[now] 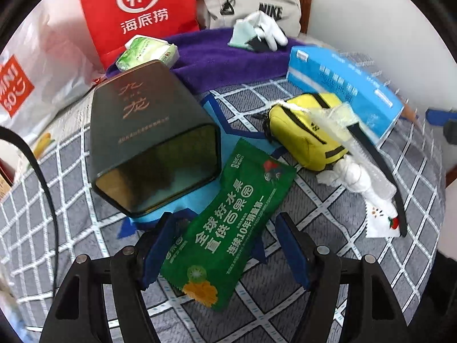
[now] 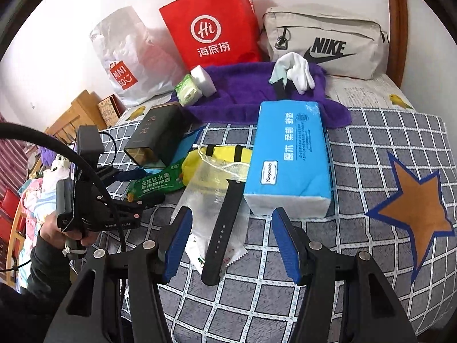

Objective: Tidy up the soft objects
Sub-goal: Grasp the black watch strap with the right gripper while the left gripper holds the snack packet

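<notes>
Left fingers: blue pads (image 1: pixel 154 253) stand spread on either side of the green wet-wipe packet (image 1: pixel 228 228), whose near end lies between them; whether a pad touches it cannot be told.
Left gripper (image 1: pixel 225 253): held low over the checked bedspread (image 1: pixel 328 271); from the right wrist view it appears at the left edge in the person's hand (image 2: pixel 61 233).
Right fingers: blue pads (image 2: pixel 177 245) spread wide, holding nothing, on either side of the near end of the black watch strap (image 2: pixel 224 228).
Right gripper (image 2: pixel 234 247): hovers above the bedspread, just short of the blue tissue pack (image 2: pixel 288 157).
Green packet: flat on the bedspread, its far end beside the open mouth of the dark tin box (image 1: pixel 151 145), which lies on its side on a blue sheet (image 1: pixel 160 215).
Yellow pouch (image 1: pixel 305 134): between the packet and the blue tissue pack, with a clear mesh drawstring bag (image 2: pixel 211 188) lying over it.
Watch strap: lies on the mesh bag and a white sachet (image 2: pixel 225 257).
White knotted cloth (image 1: pixel 354 177): beside the pouch, under the clear bag.
Purple towel (image 2: pixel 242 91): spread at the back, carrying a white glove (image 2: pixel 300 74), a pale green cloth (image 2: pixel 278 71), a small green tissue pack (image 2: pixel 187 91) and a white sponge block (image 2: pixel 204 81).
Against the wall: red paper bag (image 2: pixel 214 28), white Miniso plastic bag (image 2: pixel 125 57), beige Nike bag (image 2: pixel 325 43).
</notes>
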### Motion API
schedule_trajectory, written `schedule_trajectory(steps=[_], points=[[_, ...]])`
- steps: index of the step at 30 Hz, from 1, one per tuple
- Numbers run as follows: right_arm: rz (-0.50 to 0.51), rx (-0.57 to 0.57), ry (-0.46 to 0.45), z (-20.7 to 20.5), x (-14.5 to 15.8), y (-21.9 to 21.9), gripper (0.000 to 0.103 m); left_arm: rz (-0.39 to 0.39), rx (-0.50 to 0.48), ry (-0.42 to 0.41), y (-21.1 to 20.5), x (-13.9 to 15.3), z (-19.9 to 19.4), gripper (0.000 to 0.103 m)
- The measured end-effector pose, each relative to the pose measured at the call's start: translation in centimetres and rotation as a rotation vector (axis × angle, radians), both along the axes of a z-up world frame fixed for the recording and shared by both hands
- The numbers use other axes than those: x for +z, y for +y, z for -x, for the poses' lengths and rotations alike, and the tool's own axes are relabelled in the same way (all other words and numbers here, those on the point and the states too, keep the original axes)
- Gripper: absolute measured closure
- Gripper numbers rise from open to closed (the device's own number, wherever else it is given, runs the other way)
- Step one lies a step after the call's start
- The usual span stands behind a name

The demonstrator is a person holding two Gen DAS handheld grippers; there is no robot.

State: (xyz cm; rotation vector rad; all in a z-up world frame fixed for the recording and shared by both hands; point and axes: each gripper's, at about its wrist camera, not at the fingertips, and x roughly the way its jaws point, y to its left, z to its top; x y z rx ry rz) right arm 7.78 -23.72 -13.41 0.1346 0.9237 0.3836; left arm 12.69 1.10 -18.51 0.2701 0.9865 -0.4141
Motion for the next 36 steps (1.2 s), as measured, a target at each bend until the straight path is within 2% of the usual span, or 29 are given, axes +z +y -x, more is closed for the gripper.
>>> schedule_trajectory(steps=[1,3,5,6,10,13,15,16,17,22,25,30,36], points=[[-0.006,-0.001,0.005,-0.1,-0.1,-0.1,0.045,0.02,0.001,-0.011,0.3,-0.1,0.1,0.031],[-0.017,-0.003,0.014,-0.1,-0.4,-0.3,0.045,0.034,0.013,-0.027,0.7,-0.3,0.5,0.016],[-0.022,-0.008,0.022,-0.2,-0.7,-0.4,0.045,0.037,0.032,-0.008,1.0,-0.5,0.5,0.007],[-0.025,-0.009,0.026,-0.3,-0.8,-0.4,0.045,0.033,0.02,0.011,0.8,-0.5,0.3,0.006],[-0.033,-0.006,0.036,-0.3,-1.2,-0.5,0.045,0.013,-0.006,0.003,0.2,-0.7,0.2,0.006],[-0.032,-0.007,0.043,-0.4,-1.5,-0.5,0.045,0.015,-0.049,-0.001,-0.1,-0.7,0.0,0.016],[-0.034,-0.01,0.05,-0.4,-1.7,-0.5,0.045,0.024,-0.076,0.003,-0.5,-0.4,0.0,0.042],[-0.035,-0.011,0.053,-0.5,-1.9,-0.5,0.045,0.024,-0.095,0.002,-0.7,-0.3,0.2,0.05],[-0.037,-0.01,0.055,-0.5,-2.0,-0.6,0.045,0.023,-0.12,0.002,-1.0,-0.1,0.6,0.065],[-0.037,-0.013,0.065,-0.5,-2.4,-0.9,0.045,-0.009,-0.142,-0.01,-2.0,0.2,1.5,0.064],[-0.044,-0.02,0.074,-0.7,-2.7,-1.1,0.045,0.012,-0.126,0.01,-1.9,0.0,1.0,0.061],[-0.038,-0.007,0.091,-0.6,-3.3,-0.5,0.045,0.023,-0.066,0.044,-1.4,0.3,0.7,0.072],[-0.013,0.028,0.083,-0.2,-3.9,1.8,0.046,0.067,0.029,0.088,-0.1,0.6,1.0,0.075]])
